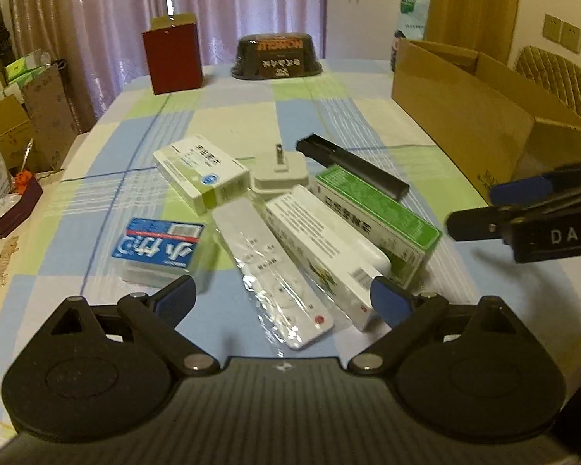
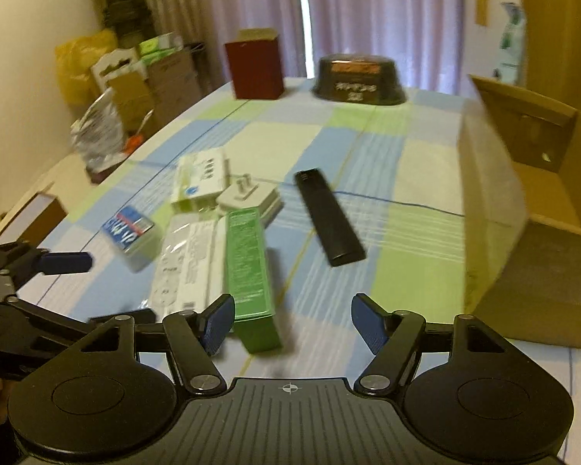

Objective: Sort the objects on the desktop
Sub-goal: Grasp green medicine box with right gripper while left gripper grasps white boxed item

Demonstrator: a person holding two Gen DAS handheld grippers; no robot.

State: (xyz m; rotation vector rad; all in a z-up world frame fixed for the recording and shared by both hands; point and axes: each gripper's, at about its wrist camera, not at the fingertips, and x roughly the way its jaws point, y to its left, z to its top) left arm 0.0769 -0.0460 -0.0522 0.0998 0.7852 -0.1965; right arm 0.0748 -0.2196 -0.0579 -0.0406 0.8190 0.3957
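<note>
A pile lies mid-table: a white remote in plastic wrap (image 1: pixel 279 275), a long white box (image 1: pixel 321 248), a green box (image 1: pixel 379 213), a black remote (image 1: pixel 352 166), a grey plug adapter (image 1: pixel 281 172), a white-and-green box (image 1: pixel 201 172) and a blue tissue pack (image 1: pixel 159 250). My left gripper (image 1: pixel 284 302) hovers open just short of the wrapped remote and the white box. My right gripper (image 2: pixel 290 323) is open above the near end of the green box (image 2: pixel 248 267), with the black remote (image 2: pixel 327 219) ahead of it. The right gripper (image 1: pixel 480 209) also shows at the left view's right edge.
An open cardboard box (image 1: pixel 464 116) stands on the right side of the checked tablecloth (image 1: pixel 236 116). A dark red box (image 1: pixel 172 58) and a black bowl-shaped pack (image 1: pixel 277 56) sit at the far end. Boxes and bags crowd the floor at left (image 2: pixel 108 77).
</note>
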